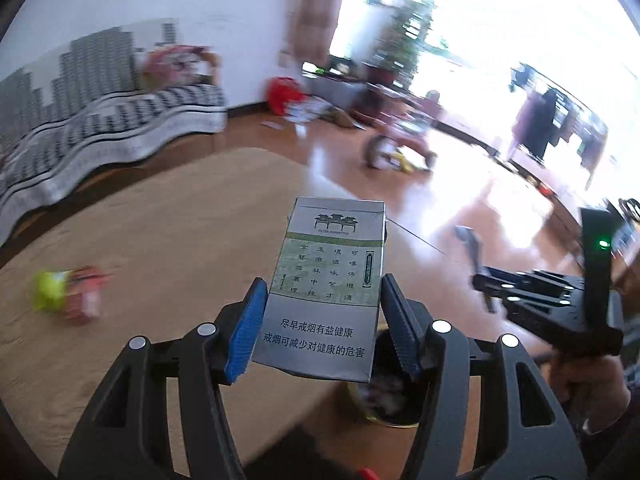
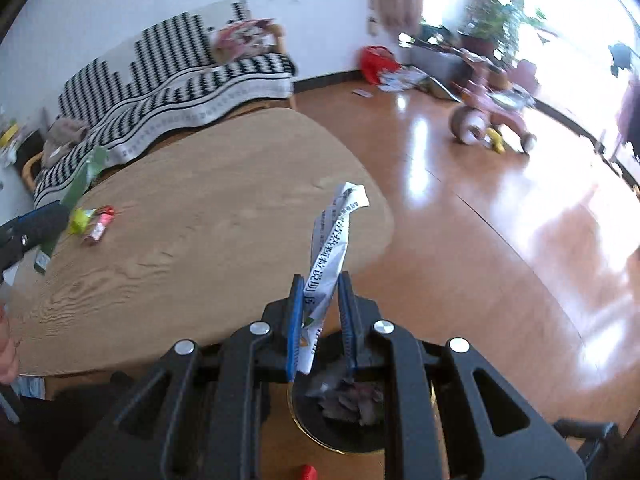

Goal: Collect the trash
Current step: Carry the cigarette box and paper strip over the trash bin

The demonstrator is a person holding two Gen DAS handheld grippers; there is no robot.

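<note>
Here left tongs clamp a cigarette pack; right tongs pinch crumpled paper.

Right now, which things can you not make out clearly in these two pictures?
- Bin, right wrist view: its rim is hidden behind the fingers and the held paper.
- Wrappers on the table, left wrist view: blurred.
- Cigarette pack: its underside faces away.
- Window: glare hides outside.

A grey-and-green cardboard cigarette pack is sitting upright, clamped by its sides. A crumpled white printed paper strip is standing upright, pinched at its base. Yellow-green and red sweet wrappers are lying on the tan wooden table.
</note>
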